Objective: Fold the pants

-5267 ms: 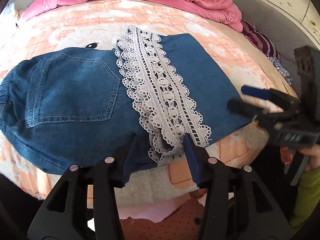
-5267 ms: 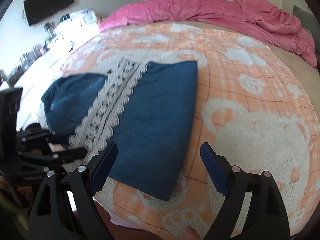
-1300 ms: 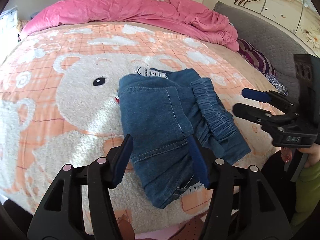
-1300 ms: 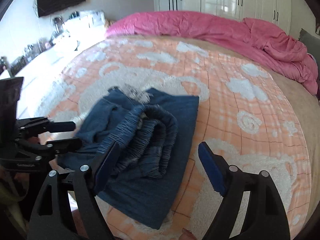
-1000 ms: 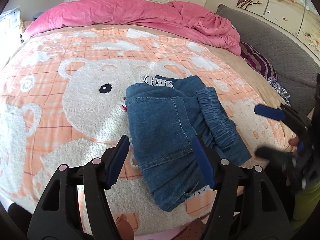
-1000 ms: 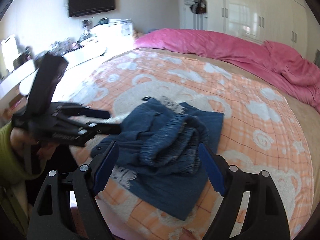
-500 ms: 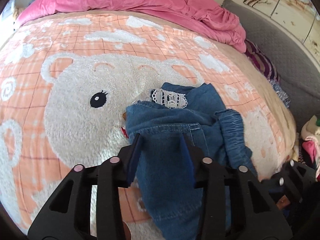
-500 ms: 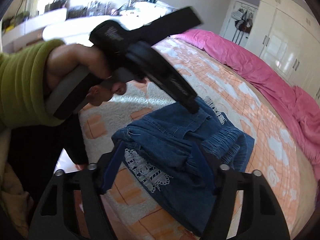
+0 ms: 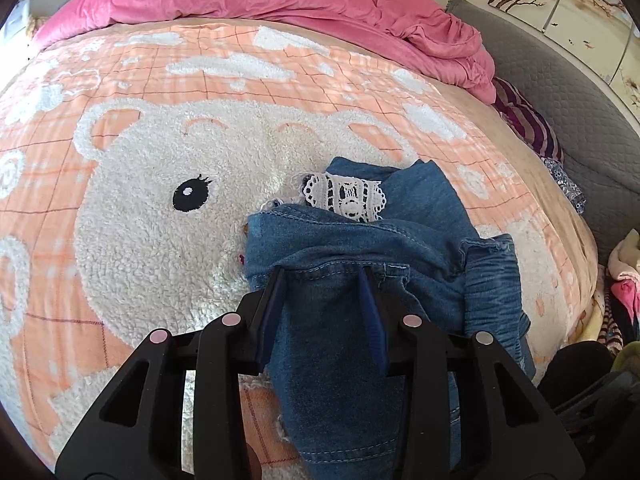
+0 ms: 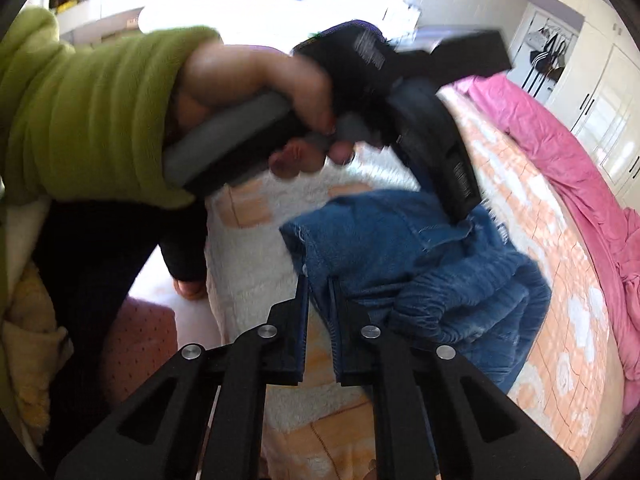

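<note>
Jaws of both grippers narrowed onto pants point(image 9: 352, 264), previously wide.

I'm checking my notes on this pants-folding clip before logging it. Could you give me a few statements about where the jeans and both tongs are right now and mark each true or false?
1. The jeans lie spread flat at full length on the bear blanket. False: they are bunched into a folded bundle.
2. The left tongs have denim between their fingers. True.
3. The right tongs are wide open and clear of the fabric. False: the jaws are nearly closed on an edge of the jeans.
4. White lace trim shows at the far end of the bundle. True.
5. A pink duvet lies along the far side of the bed. True.
</note>
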`<state>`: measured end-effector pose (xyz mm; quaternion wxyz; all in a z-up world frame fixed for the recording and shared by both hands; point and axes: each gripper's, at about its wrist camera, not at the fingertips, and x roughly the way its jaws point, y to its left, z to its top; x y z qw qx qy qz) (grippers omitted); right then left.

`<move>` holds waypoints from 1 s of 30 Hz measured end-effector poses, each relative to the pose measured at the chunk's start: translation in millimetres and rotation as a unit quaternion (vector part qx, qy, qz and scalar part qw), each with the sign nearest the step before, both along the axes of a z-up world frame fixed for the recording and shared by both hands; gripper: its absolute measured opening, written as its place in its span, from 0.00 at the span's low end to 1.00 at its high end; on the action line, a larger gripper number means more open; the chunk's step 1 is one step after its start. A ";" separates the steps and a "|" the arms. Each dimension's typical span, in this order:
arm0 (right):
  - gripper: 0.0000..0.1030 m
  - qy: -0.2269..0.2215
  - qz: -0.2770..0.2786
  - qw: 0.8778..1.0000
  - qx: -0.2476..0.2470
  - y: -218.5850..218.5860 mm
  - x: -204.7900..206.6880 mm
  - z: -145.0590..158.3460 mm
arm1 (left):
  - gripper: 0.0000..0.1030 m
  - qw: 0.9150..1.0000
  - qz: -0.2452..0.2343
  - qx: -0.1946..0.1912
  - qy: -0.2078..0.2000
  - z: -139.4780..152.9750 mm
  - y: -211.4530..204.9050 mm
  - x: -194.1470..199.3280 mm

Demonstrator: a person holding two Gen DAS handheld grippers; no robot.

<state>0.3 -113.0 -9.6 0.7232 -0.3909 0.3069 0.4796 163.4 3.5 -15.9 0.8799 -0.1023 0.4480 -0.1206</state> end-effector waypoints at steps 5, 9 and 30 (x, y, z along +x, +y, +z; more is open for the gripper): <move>0.31 0.039 0.003 0.999 0.017 1.0 0.0 6.7 | 0.29 1.000 0.000 -0.003 -0.001 -0.2 0.9 -0.4; 0.38 0.081 -0.011 0.993 0.082 -9.3 11.8 29.8 | 0.29 1.000 0.001 -0.004 -0.002 0.2 1.3 -1.2; 0.79 0.062 -0.196 0.924 0.322 -87.8 75.2 96.2 | 0.33 1.000 0.007 -0.006 -0.007 6.2 1.2 -13.0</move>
